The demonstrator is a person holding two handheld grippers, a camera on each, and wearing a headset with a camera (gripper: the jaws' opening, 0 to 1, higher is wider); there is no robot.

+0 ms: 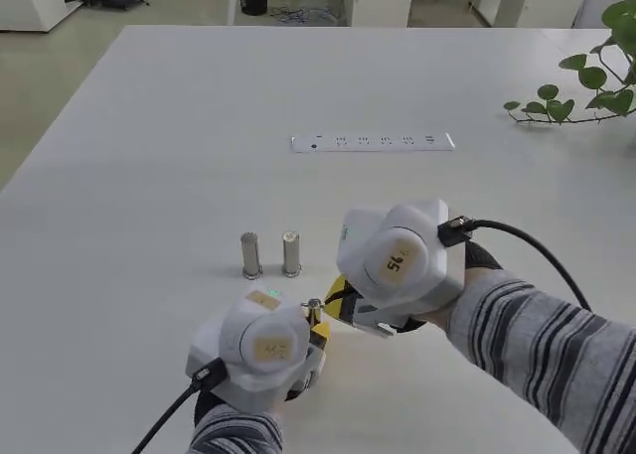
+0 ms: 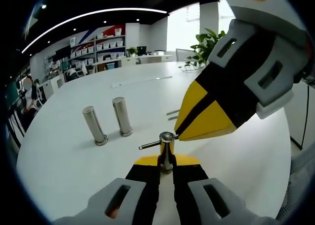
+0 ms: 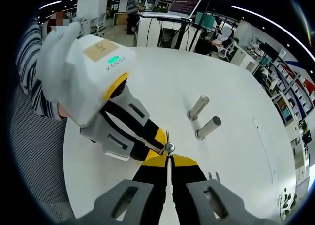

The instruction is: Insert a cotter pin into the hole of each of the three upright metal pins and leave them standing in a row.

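Observation:
Two bare metal pins [image 1: 250, 255] [image 1: 291, 253] stand upright side by side on the white table [image 1: 149, 156]. They also appear in the left gripper view as one pin [image 2: 94, 125] beside another [image 2: 122, 116]. The third metal pin [image 2: 167, 147] stands between the jaws of my left gripper [image 2: 166, 161], which is shut on its lower part. A thin cotter pin [image 2: 147, 145] passes through the hole near its top and sticks out on the far side. My right gripper [image 3: 169, 158] is shut on the cotter pin [image 3: 169, 167], its yellow tips against the pin head [image 3: 169, 147]. In the head view the left gripper [image 1: 316, 320] and right gripper [image 1: 333, 300] meet just in front of the two pins.
Loose cotter pins [image 2: 172, 114] lie on the table beyond the held pin. A white power strip [image 1: 373, 142] lies further back at centre. A leafy plant [image 1: 586, 86] reaches in at the far right. The table's far edge borders an open floor.

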